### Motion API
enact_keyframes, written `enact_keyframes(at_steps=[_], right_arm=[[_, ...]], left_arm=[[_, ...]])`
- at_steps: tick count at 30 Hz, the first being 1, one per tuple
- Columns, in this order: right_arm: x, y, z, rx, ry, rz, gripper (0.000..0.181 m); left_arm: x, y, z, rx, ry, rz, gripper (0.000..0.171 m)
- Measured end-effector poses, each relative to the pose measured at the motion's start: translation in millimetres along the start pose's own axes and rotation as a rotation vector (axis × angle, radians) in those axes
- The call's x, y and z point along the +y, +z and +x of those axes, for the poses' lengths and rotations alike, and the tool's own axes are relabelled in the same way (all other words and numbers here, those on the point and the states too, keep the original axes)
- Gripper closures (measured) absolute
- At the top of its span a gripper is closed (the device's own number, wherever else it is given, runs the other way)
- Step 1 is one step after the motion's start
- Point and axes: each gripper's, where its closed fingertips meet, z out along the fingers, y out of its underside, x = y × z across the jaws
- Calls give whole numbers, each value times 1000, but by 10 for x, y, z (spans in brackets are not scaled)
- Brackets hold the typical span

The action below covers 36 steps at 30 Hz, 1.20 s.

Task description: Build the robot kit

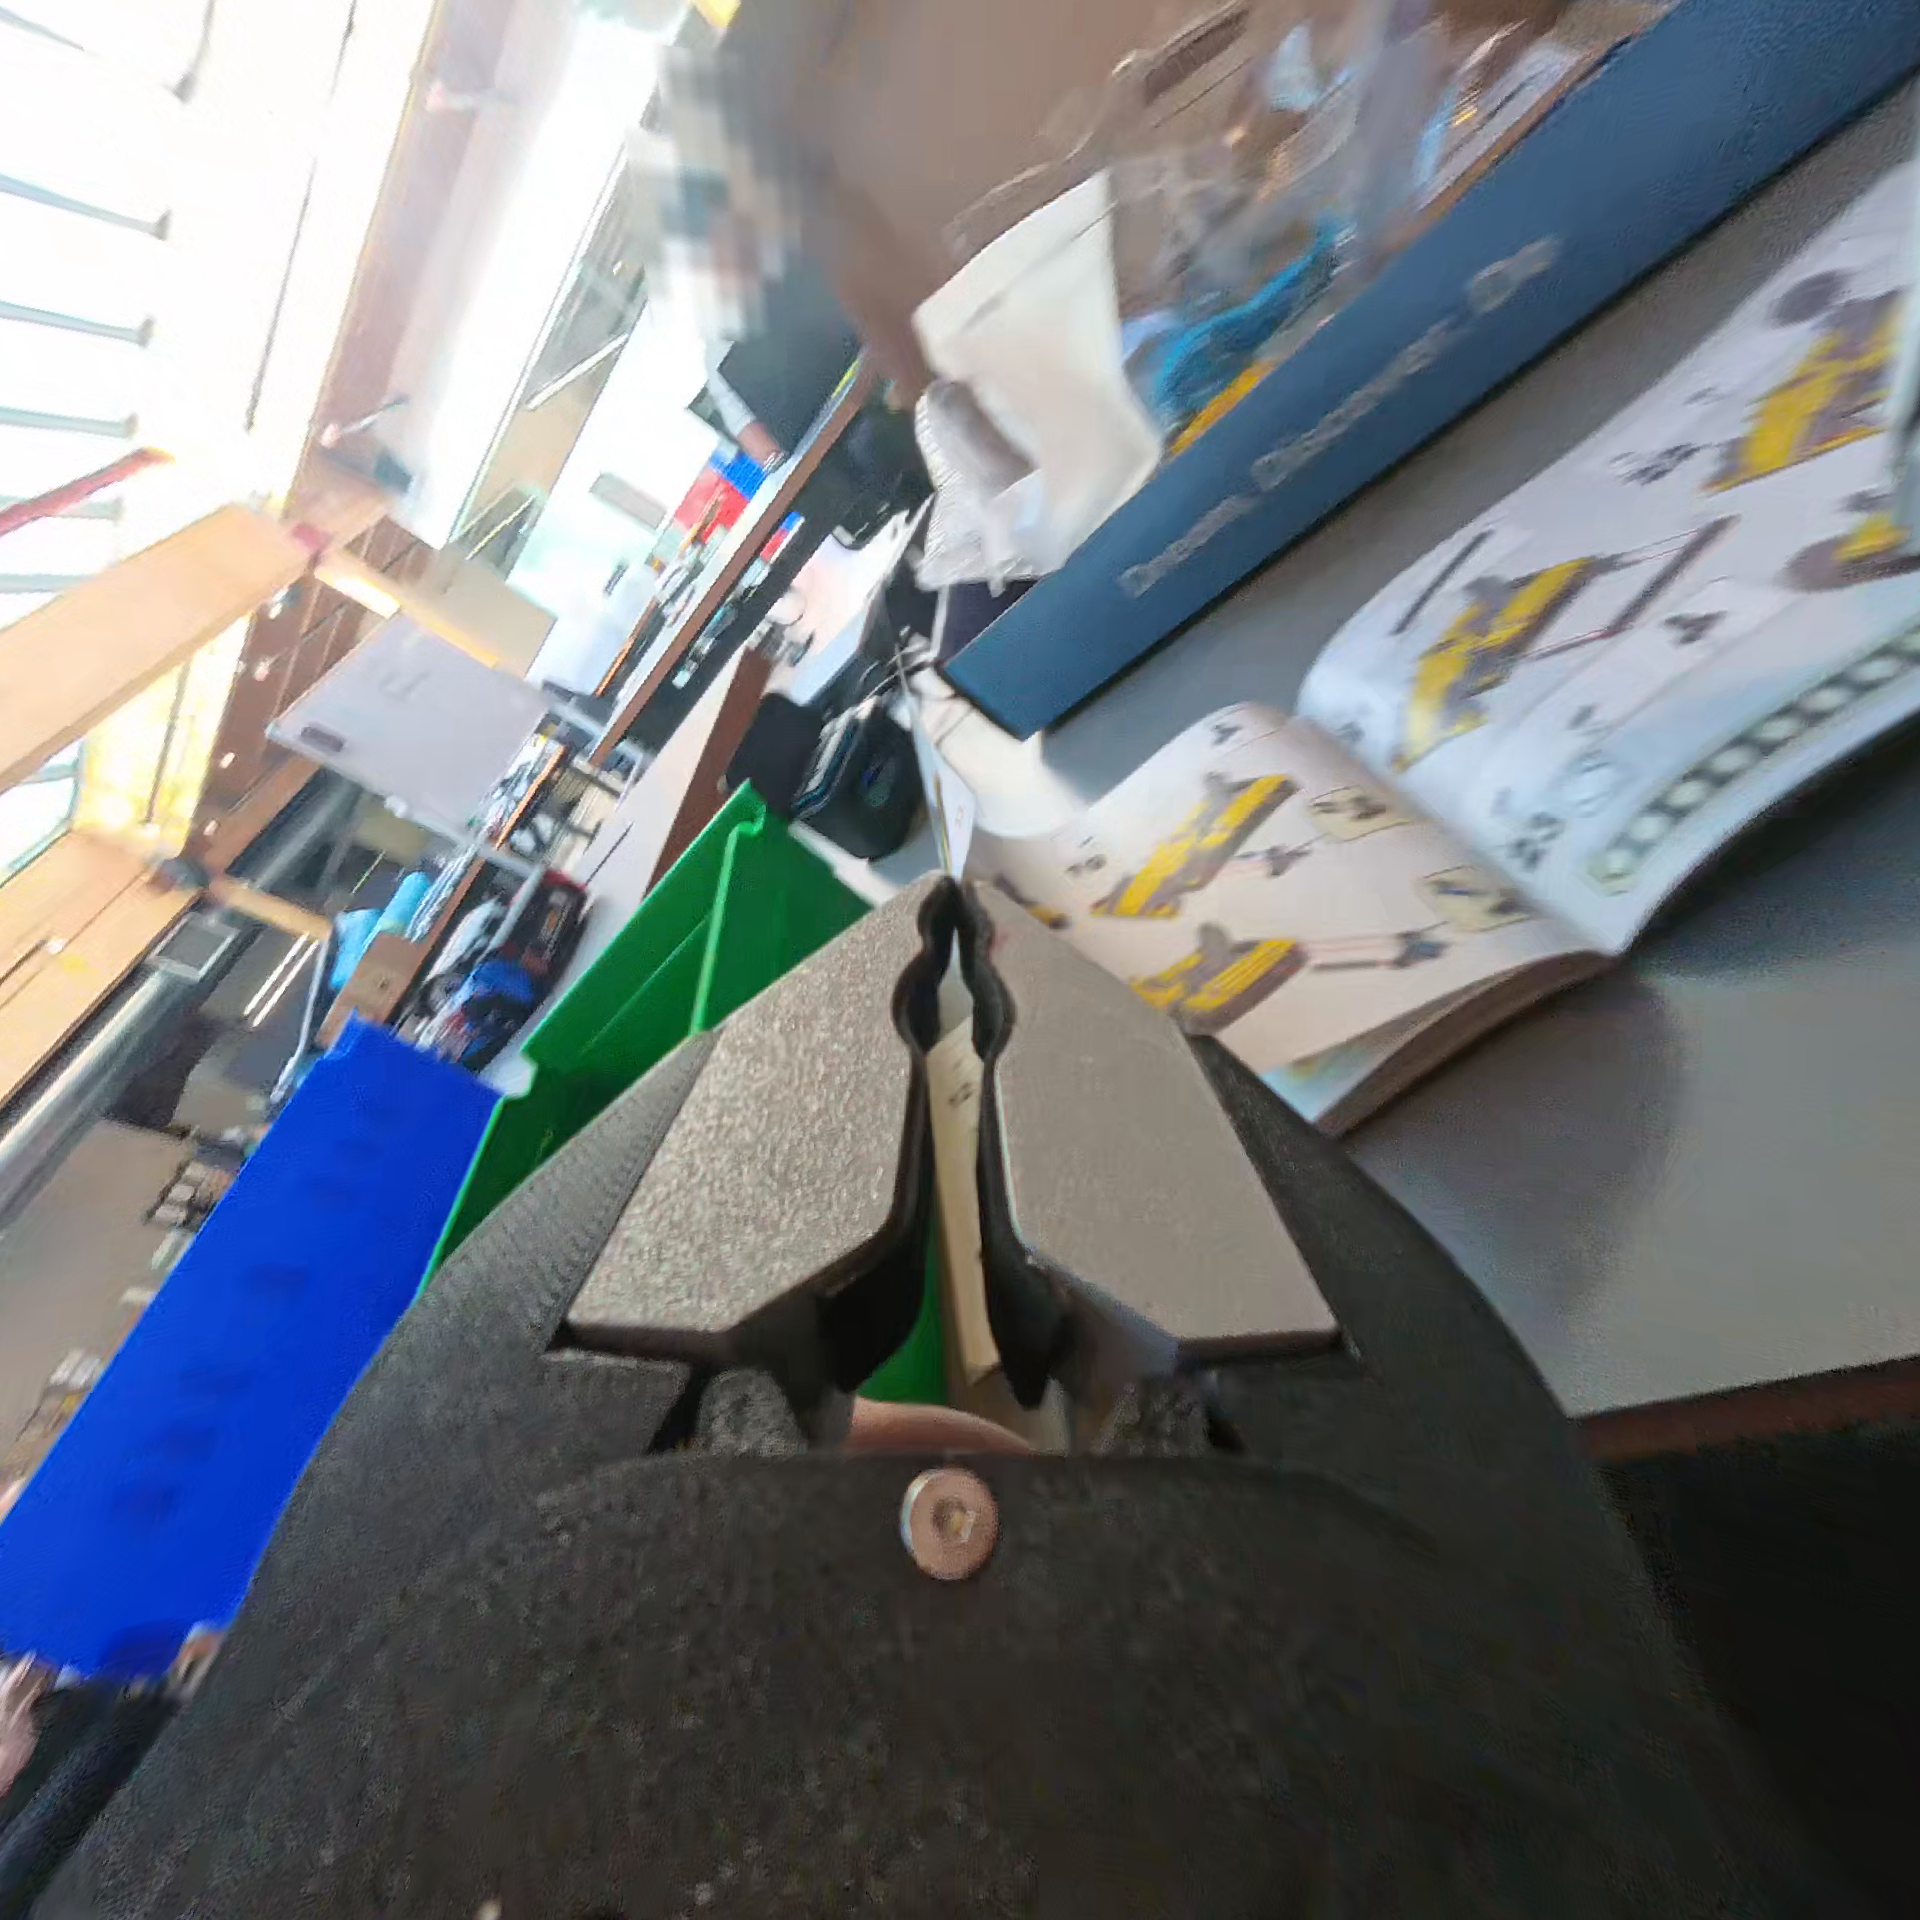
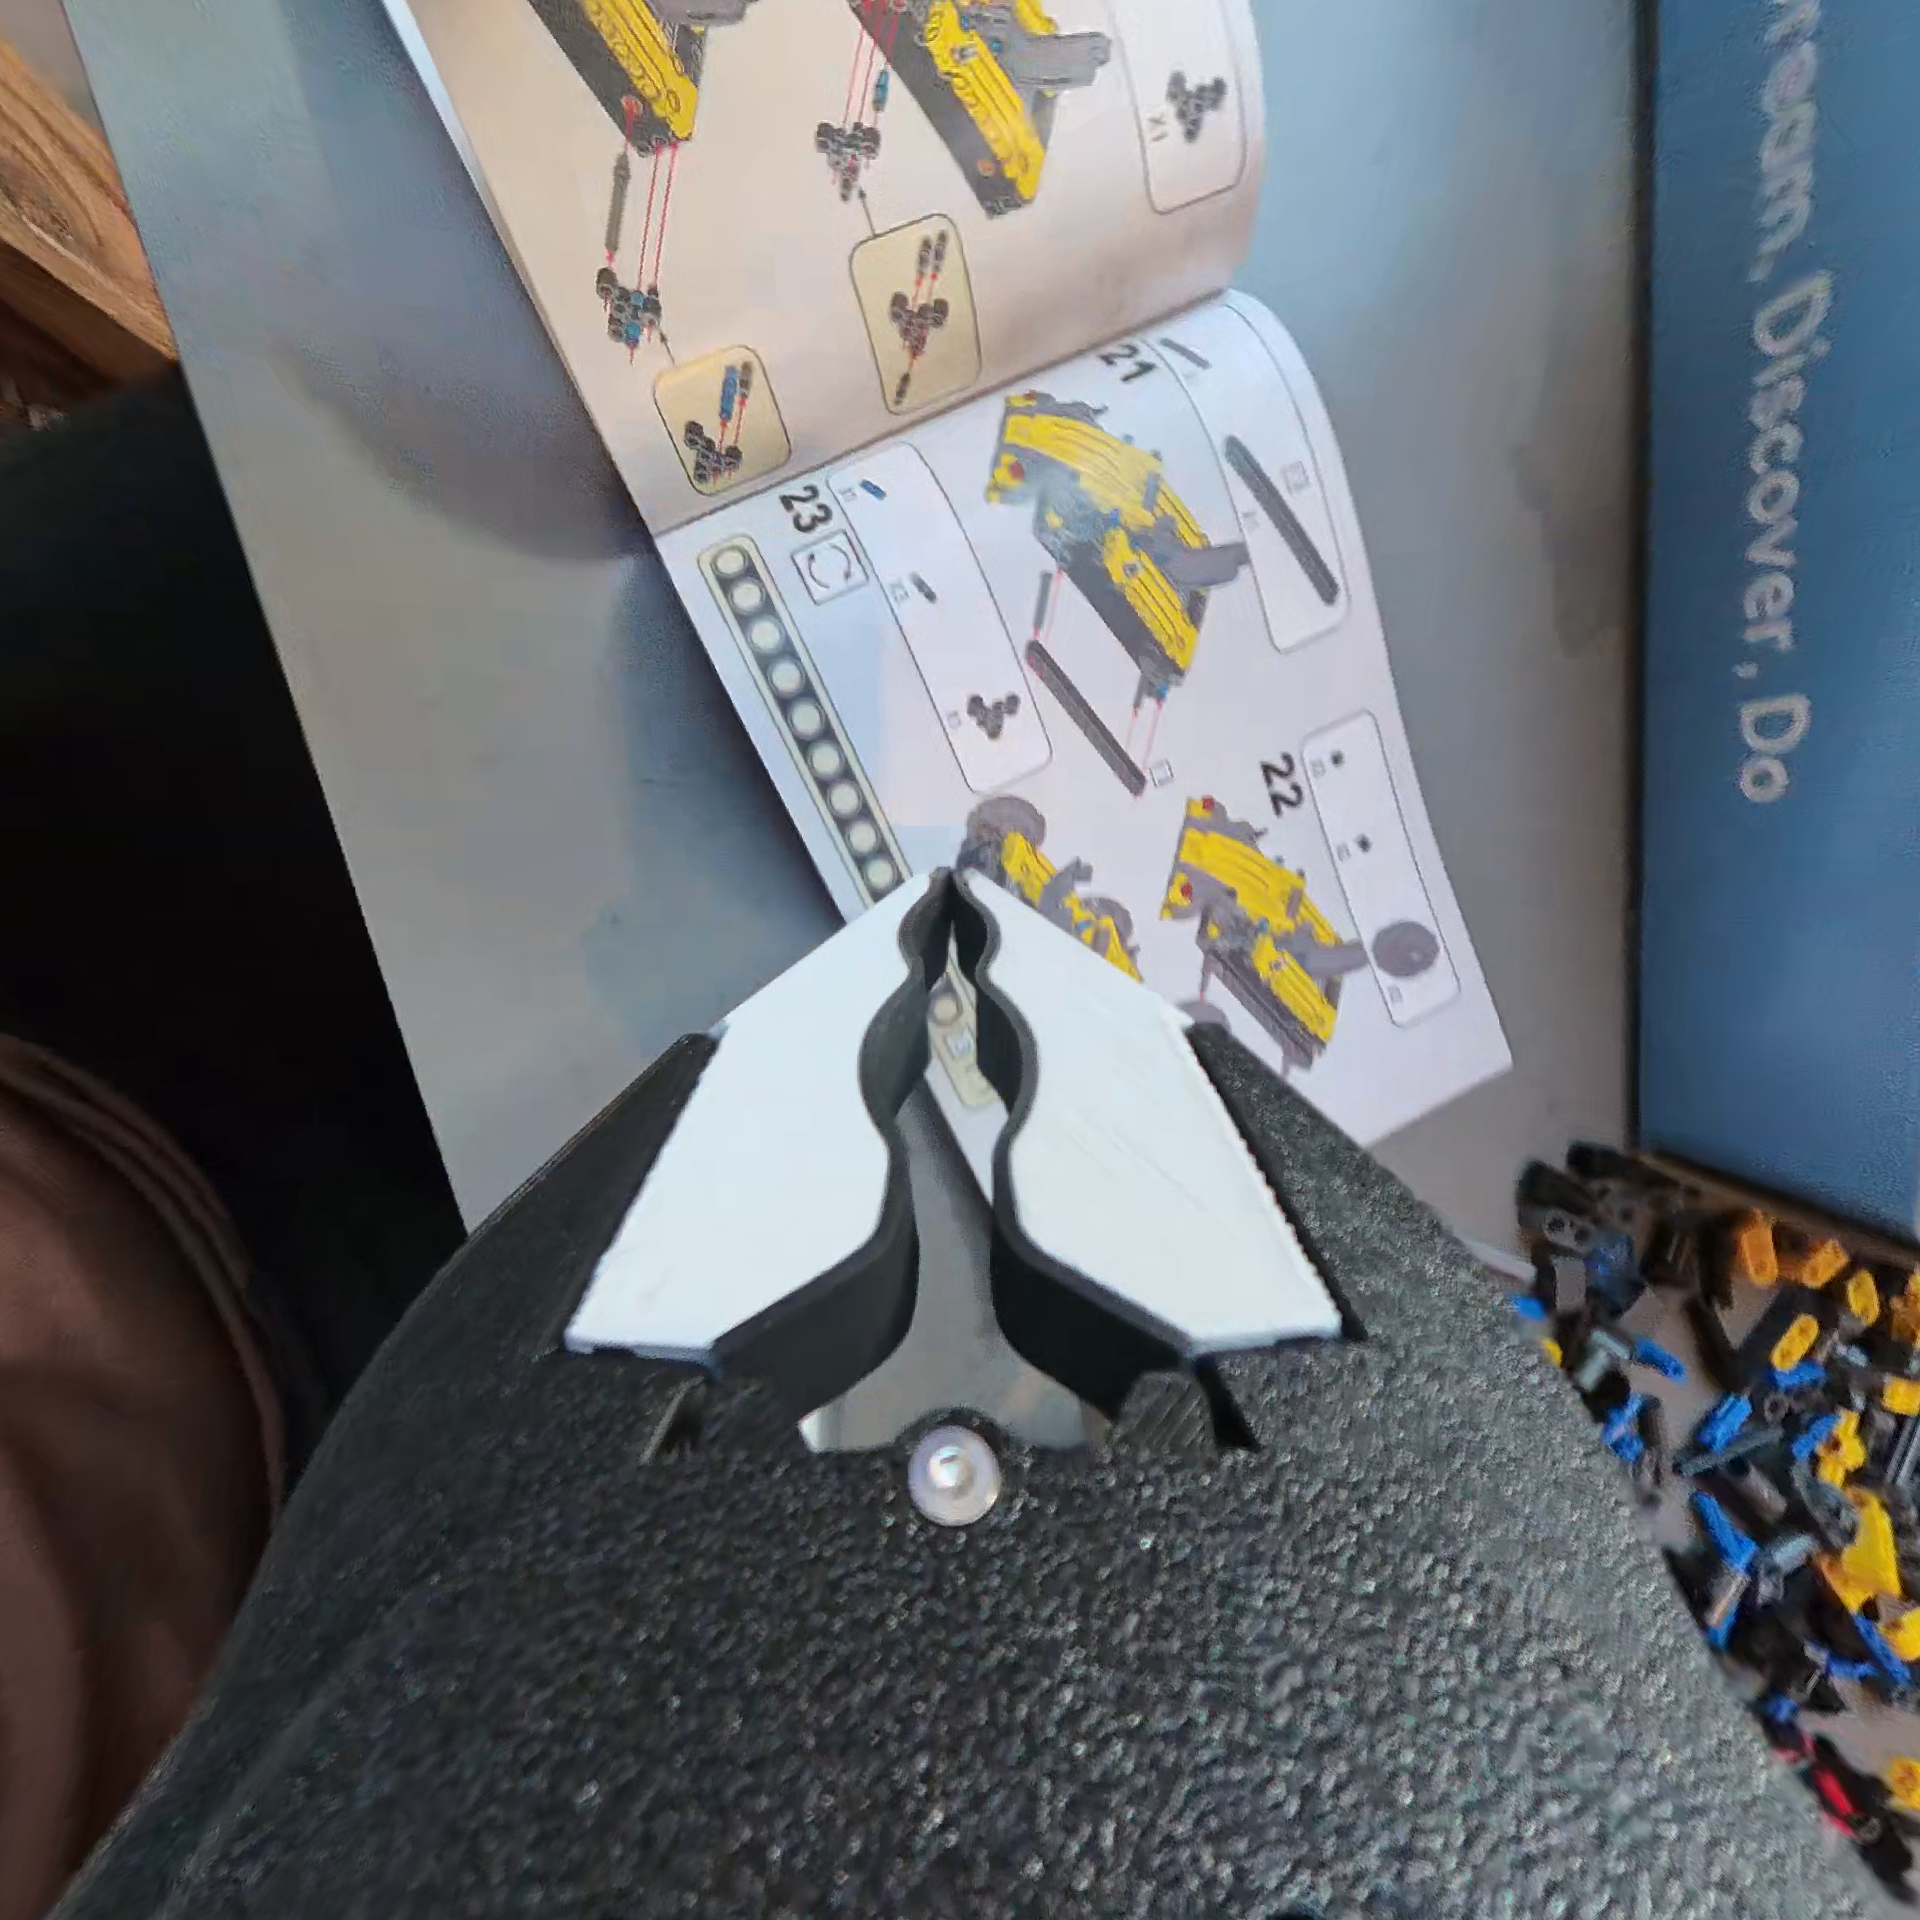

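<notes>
An open building-instruction booklet (image 2: 1039, 582) with pictures of a yellow model lies on the grey table (image 2: 436, 644); it also shows in the left wrist view (image 1: 1455, 831). My right gripper (image 2: 951, 883), with white fingers, is shut and empty, its tips over the booklet's near page edge. My left gripper (image 1: 951, 888), with dark grey fingers, is shut and empty, held tilted near the booklet's left end and over a green bin (image 1: 717, 956). A pile of small yellow, blue and black building parts (image 2: 1745, 1434) lies to the right of my right gripper.
A dark blue box (image 2: 1777, 582) lies along the booklet's far side, also in the left wrist view (image 1: 1351, 447), with clear and white bags (image 1: 1049, 343) in it. A blue bin (image 1: 239, 1351) stands next to the green one. A brown sleeve (image 2: 114, 1351) is at the left. My hands' fingertips stand some 20 cm from each other.
</notes>
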Motion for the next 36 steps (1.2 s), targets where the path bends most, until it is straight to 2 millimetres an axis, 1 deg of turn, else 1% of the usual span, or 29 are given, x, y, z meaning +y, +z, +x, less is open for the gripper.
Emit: enact_keyframes(at_steps=[1,3,4,6,7,9,11,13,14,16,17,18,19,20,21,23,25,27,28,30,31,32,34,36], right_arm=[[4,68,29,18,-9,-27,181],[39,149,77,24,-8,-67,181],[45,143,104,22,8,-69,181],[129,113,149,30,2,-107,181],[177,92,185,50,-7,-128,181],[264,53,274,102,-1,-166,181],[315,29,294,118,26,-182,181],[380,-25,368,181,28,-213,181],[407,-54,410,215,19,-225,181],[395,-82,398,213,32,-217,181],[322,-106,389,217,37,-185,181],[199,-135,359,215,36,-135,181],[47,-155,292,189,31,-79,181],[-121,-157,203,143,28,-23,181],[-292,-141,113,88,27,28,181],[-583,-57,-28,-11,25,86,181],[-754,110,-79,-51,11,76,181],[-849,297,-148,-90,-10,47,181],[-866,376,-205,-119,-19,28,181],[-842,503,-264,-132,-53,-16,181],[-845,532,-273,-129,-70,-22,181],[-859,534,-272,-129,-68,-21,181],[-860,516,-270,-131,-56,-32,181],[-885,416,-259,-117,-62,5,181]], left_arm=[[98,-20,-118,-20,-14,-36,171],[315,-51,-185,-1,-16,-126,171],[406,-69,-185,2,-10,-162,171],[545,-122,-87,46,-3,-224,171],[599,-151,-32,66,-8,-248,169],[662,-210,42,87,-28,-267,164],[729,-279,76,95,-33,-283,159],[799,-387,35,69,-13,-301,154],[813,-453,31,77,-39,-293,149],[830,-596,122,181,-201,-281,135],[841,-657,108,196,-241,-275,127],[834,-705,59,180,-238,-251,129],[793,-749,42,174,-218,-210,135],[739,-785,75,190,-206,-176,142],[672,-813,160,231,-214,-150,142],[442,-893,451,369,-270,-56,142],[250,-966,708,471,-323,30,144],[130,-1036,937,537,-359,89,146],[91,-1073,1044,561,-372,116,149],[67,-1143,1243,603,-384,148,153],[77,-1185,1348,639,-369,151,154],[97,-1214,1431,670,-348,146,154],[106,-1233,1511,708,-347,158,154],[115,-1222,1551,742,-365,151,154]])
